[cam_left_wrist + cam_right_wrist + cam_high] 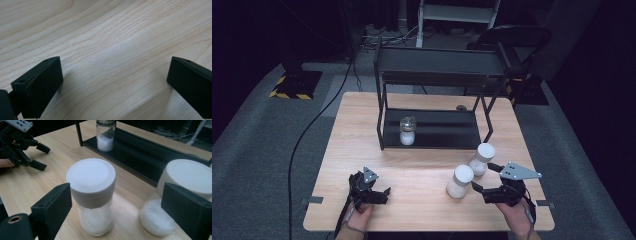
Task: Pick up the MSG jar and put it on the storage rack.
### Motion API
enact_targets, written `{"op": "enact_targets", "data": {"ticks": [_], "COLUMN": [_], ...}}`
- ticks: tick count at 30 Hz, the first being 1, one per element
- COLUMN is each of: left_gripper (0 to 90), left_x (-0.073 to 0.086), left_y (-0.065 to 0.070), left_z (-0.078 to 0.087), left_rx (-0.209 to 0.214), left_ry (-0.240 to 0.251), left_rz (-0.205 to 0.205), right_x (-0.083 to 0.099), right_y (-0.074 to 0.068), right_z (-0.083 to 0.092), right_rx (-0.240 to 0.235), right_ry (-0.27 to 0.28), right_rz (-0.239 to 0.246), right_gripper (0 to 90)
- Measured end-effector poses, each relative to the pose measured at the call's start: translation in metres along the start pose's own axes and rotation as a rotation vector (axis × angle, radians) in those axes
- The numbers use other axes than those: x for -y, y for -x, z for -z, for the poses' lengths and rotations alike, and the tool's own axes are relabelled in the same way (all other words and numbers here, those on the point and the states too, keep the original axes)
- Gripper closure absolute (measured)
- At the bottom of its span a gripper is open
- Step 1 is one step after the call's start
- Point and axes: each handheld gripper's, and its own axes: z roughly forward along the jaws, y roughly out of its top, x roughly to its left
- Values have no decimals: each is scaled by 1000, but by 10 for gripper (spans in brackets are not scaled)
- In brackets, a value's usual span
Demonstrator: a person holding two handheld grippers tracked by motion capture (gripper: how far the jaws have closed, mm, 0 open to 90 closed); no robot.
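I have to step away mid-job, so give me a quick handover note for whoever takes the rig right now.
Left gripper: open, holds nothing, low over the table at the near left.
Right gripper: open, aimed at the two jars on the table, gripping neither.
Near jar: upright in front of the right gripper.
Far jar: upright just behind it, closer to the rack.
Shelf jar: upright on the lower shelf of the rack.
Done: one jar on the shelf.
Left, likely: grip the near jar, shelve it, then the far jar.
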Motion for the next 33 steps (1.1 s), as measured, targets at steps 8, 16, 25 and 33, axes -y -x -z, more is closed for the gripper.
{"op": "enact_targets", "data": {"ticks": [8, 16, 25, 33], "left_gripper": [0, 0, 0, 0], "left_x": [0, 0, 0, 0], "left_y": [0, 0, 0, 0], "left_z": [0, 0, 0, 0], "left_rx": [0, 0, 0, 0], "left_ry": [0, 0, 0, 0], "left_rz": [-1, 0, -1, 0], "right_x": [-5, -11, -15, -16], "right_y": [-4, -6, -6, -4], "right_z": [-6, -20, -40, -56], "right_rx": [-18, -51, -77, -83], "right_ry": [-1, -18, -57, -119], "right_rz": [15, 33, 49, 47], "right_gripper": [98, 109, 141, 257]}}
